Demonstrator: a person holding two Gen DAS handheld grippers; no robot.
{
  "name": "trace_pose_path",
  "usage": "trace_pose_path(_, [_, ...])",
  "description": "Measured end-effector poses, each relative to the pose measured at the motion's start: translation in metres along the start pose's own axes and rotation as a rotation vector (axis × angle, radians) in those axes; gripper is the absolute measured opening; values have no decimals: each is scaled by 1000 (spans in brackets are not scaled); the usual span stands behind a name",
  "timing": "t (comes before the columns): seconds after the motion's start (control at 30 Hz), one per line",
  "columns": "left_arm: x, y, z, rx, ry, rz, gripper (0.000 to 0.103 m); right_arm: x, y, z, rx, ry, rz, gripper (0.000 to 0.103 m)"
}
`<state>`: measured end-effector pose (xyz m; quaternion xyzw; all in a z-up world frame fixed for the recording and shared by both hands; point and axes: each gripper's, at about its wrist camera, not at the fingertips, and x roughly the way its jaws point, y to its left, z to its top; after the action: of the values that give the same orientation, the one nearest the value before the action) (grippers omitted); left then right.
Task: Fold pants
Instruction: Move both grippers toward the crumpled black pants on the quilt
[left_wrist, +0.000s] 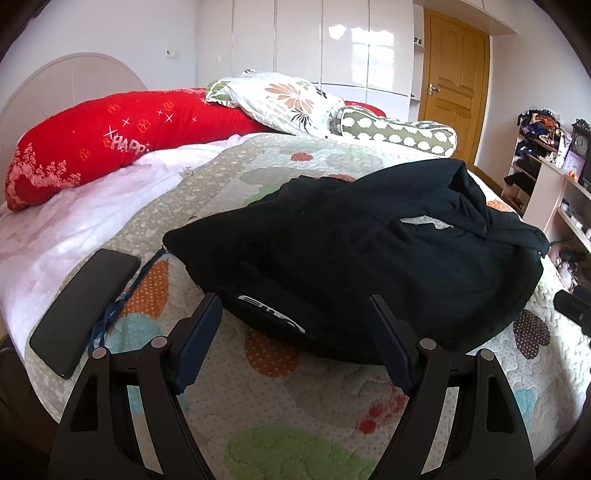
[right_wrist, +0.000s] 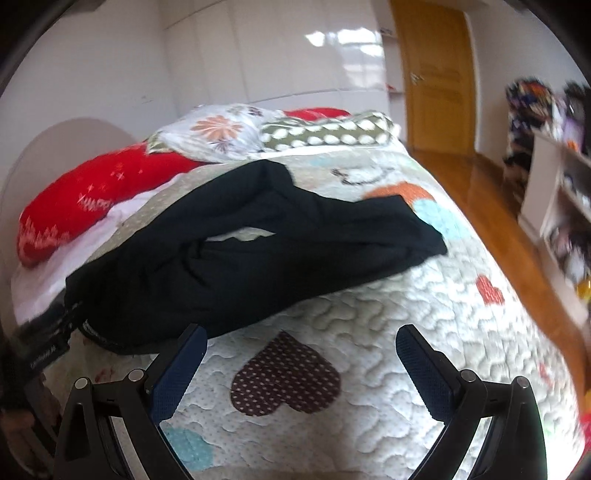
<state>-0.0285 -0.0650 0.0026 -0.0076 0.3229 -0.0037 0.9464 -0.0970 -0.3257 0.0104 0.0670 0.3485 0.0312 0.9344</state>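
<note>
Black pants (left_wrist: 362, 251) lie bunched and loosely folded on the quilted bed; a white logo shows near their front edge. In the right wrist view the pants (right_wrist: 240, 254) stretch from lower left to the middle right. My left gripper (left_wrist: 291, 306) is open and empty, its fingers straddling the pants' near edge just above the quilt. My right gripper (right_wrist: 301, 336) is open and empty over bare quilt, its left finger close to the pants' near edge. The right wrist view is motion-blurred.
A black phone (left_wrist: 85, 310) lies on the quilt (left_wrist: 258, 398) left of the pants. A red pillow (left_wrist: 110, 144), a floral pillow (left_wrist: 288, 99) and a green dotted bolster (left_wrist: 399, 134) sit at the headboard. Shelves (left_wrist: 561, 184) and a wooden door (left_wrist: 454, 81) stand at right.
</note>
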Motion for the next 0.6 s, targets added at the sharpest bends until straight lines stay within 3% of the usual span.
trace_pose_path(0.17, [1,1,-1,-5,-4,-1,80,5,0,-4,-31,16,-4,103])
trace_pose_path(0.6, [2,9,-1,-35,8,-7,80,7,-15,-4,42,25,7,101])
